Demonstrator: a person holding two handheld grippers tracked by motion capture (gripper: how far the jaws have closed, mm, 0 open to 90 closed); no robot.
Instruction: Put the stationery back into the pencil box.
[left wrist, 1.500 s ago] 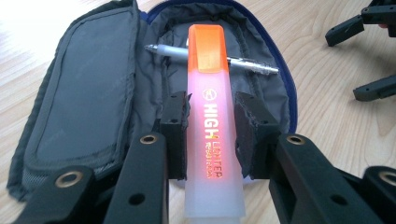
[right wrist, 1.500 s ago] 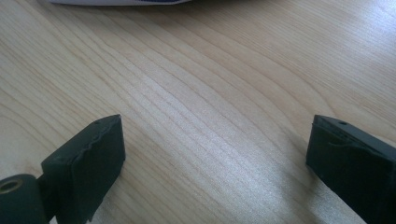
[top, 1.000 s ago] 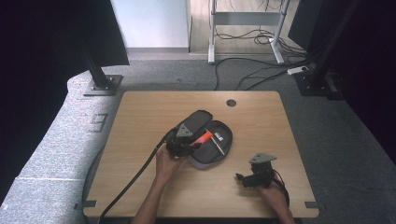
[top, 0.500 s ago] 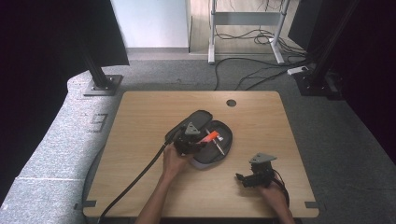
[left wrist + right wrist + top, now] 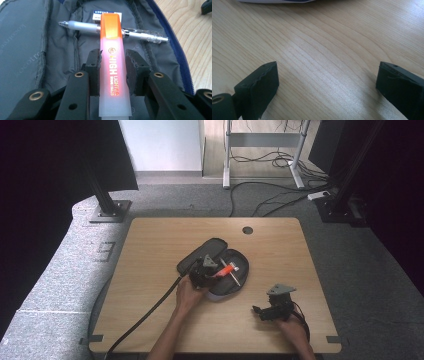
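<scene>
We read "HIGH LIGHTER" in orange letters down the side of the orange highlighter (image 5: 111,72). Smaller words under it, and the print on the white label (image 5: 106,14), are too blurry.

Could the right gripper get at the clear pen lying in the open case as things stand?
Probably not cleanly: the highlighter held by the left gripper lies across the pen, while the right gripper sits open, apart.
</scene>
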